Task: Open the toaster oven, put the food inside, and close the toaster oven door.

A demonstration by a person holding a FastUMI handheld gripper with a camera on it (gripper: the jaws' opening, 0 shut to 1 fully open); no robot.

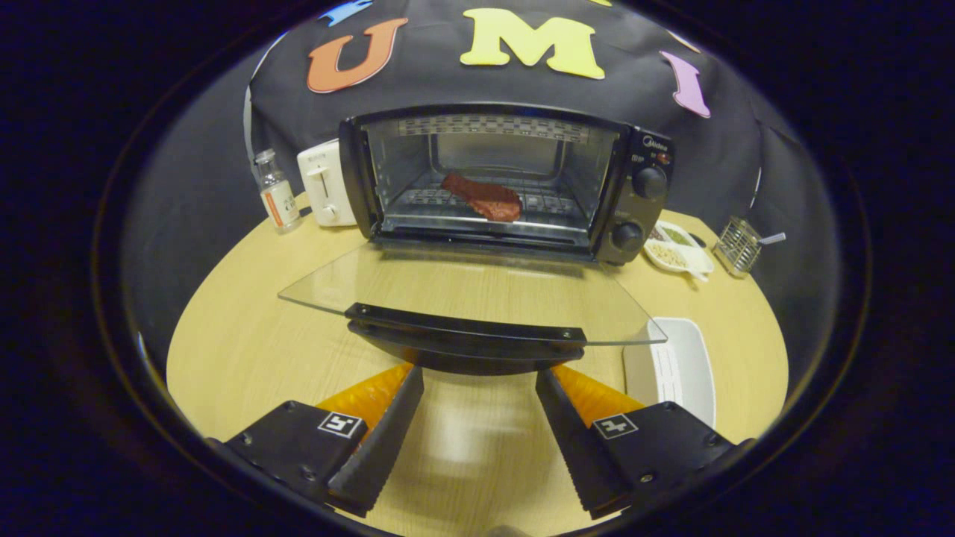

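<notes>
Two fingers of the tool (477, 388) stand released, empty, just under the door (462, 298) handle, evidently to lift it shut, food (485, 198) already inside the oven (507, 179) beyond.

Could not read the label on the small bottle (277, 195) beside the white toaster (326, 183). Partly hidden behind the oven's (507, 179) control side: the divided dish (677, 250). Fingertips (412, 375) tucked under the lowered door's handle (464, 339), contact not discernible. White tray (675, 369) partly masked by the right finger.
</notes>
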